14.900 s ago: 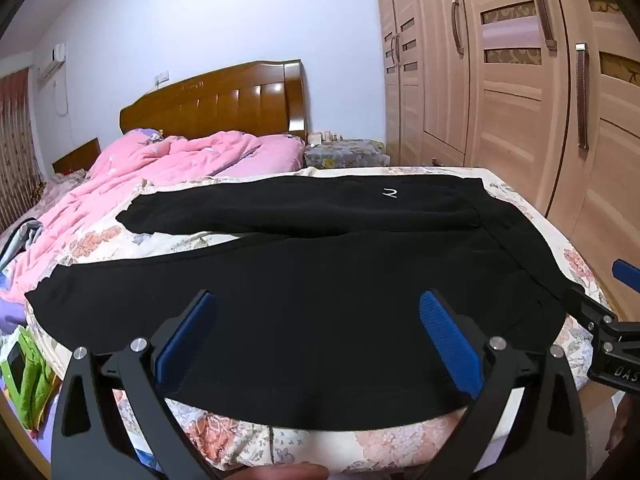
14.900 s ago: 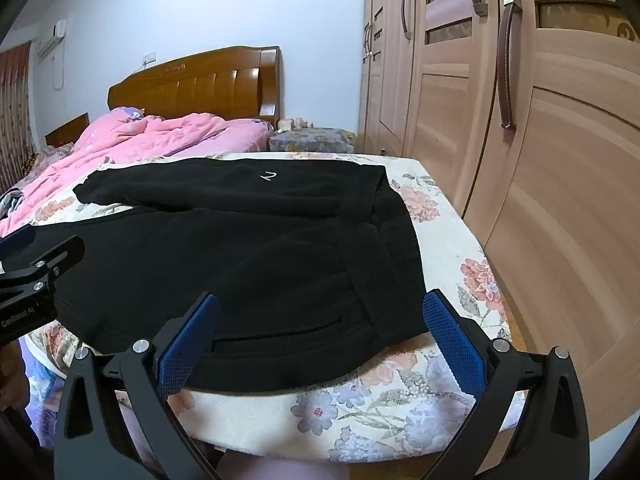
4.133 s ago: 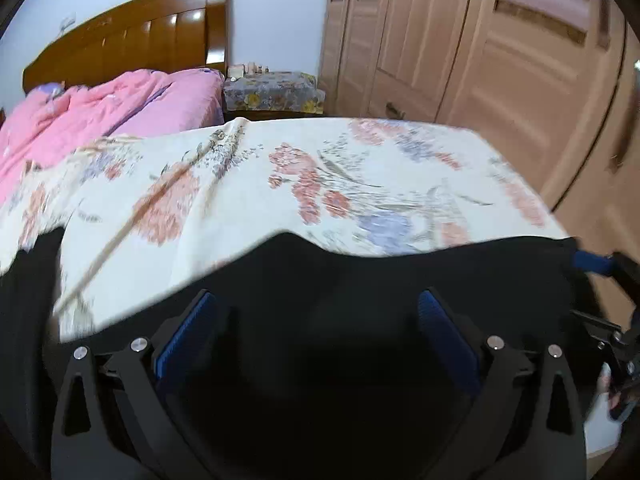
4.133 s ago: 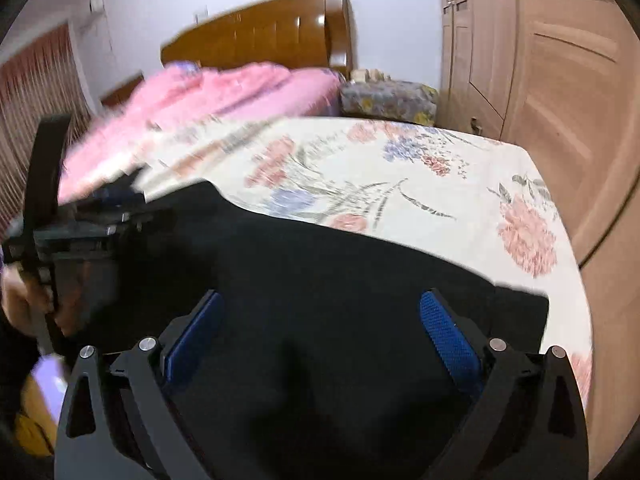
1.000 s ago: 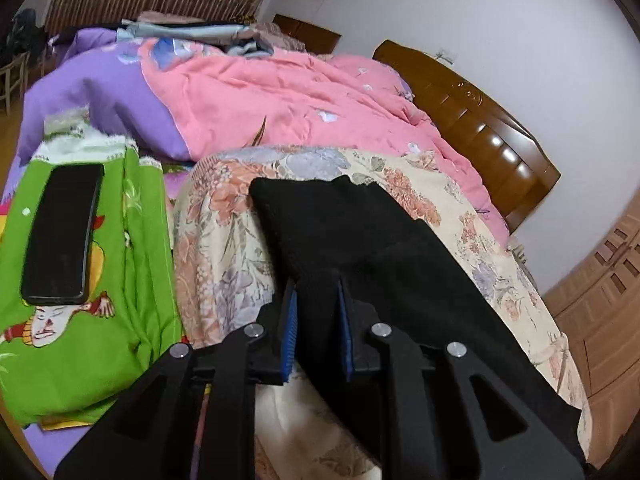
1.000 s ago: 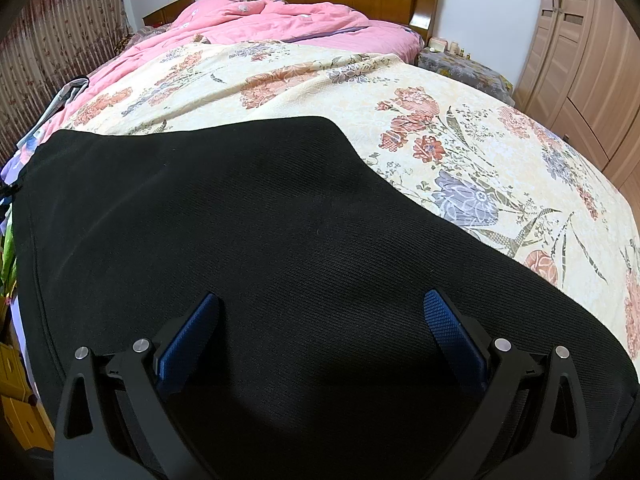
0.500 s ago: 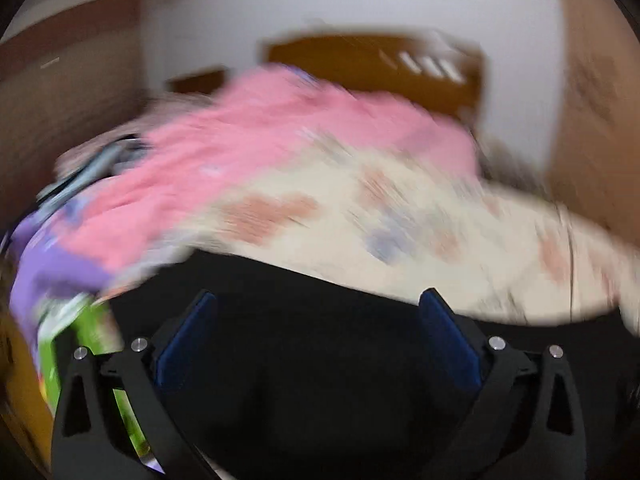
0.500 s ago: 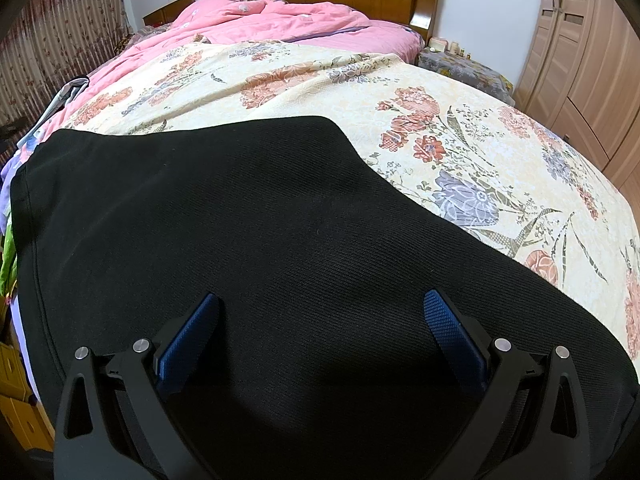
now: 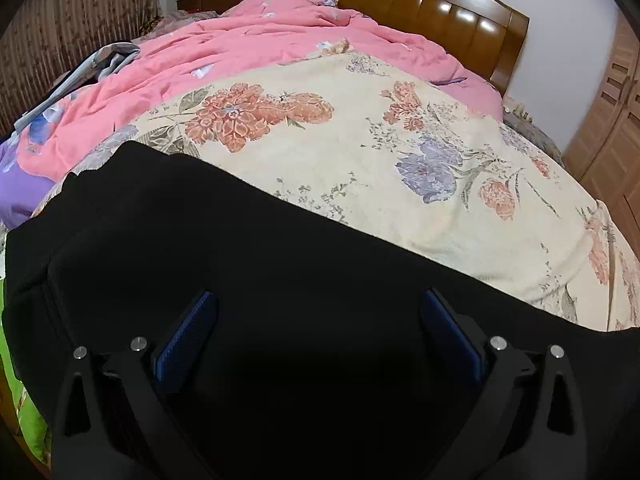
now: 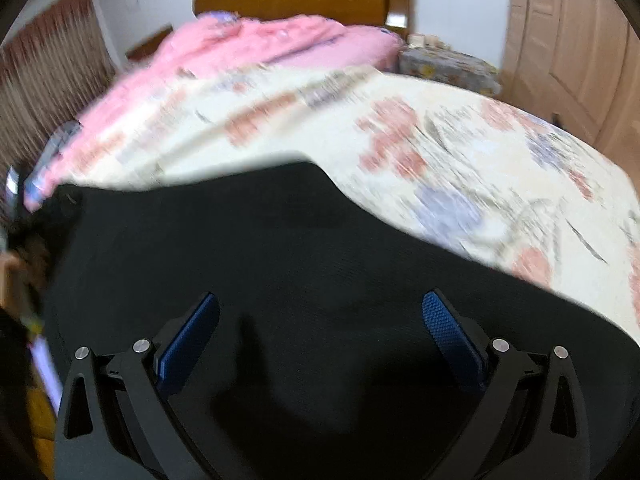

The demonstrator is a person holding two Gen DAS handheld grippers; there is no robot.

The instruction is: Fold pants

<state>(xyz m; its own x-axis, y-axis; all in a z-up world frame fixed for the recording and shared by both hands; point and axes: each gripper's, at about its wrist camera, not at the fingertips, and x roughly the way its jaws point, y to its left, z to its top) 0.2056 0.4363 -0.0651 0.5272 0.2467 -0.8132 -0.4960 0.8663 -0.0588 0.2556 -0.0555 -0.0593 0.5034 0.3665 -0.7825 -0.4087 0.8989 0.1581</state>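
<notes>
The black pants (image 9: 280, 280) lie flat along the near edge of the bed (image 9: 460, 216), reaching from its near left corner across toward the right, on top of a cream bedspread with a flower pattern (image 9: 360, 152). At the left end the cloth shows a doubled edge where one layer sits over another.

The left tongs (image 9: 318, 330) hover over the left part of the pants. Their jaws have just been opening and now stand spread wide, with the cloth lying below them and nothing pinched between the blue pads (image 9: 186, 338).

The right tongs (image 10: 320, 330) hang over the pants as well, jaws also spread wide, gripping nothing; this view is blurred, so fine detail of the cloth cannot be made out.

Behind the bedspread a pink quilt (image 9: 240, 44) is bunched toward the far left corner of the bed, against the wooden headboard (image 9: 420, 4). A wooden wardrobe (image 10: 568, 48) stands past the right edge of the bed. A bit of green cloth (image 9: 20, 404) shows below the near left corner.
</notes>
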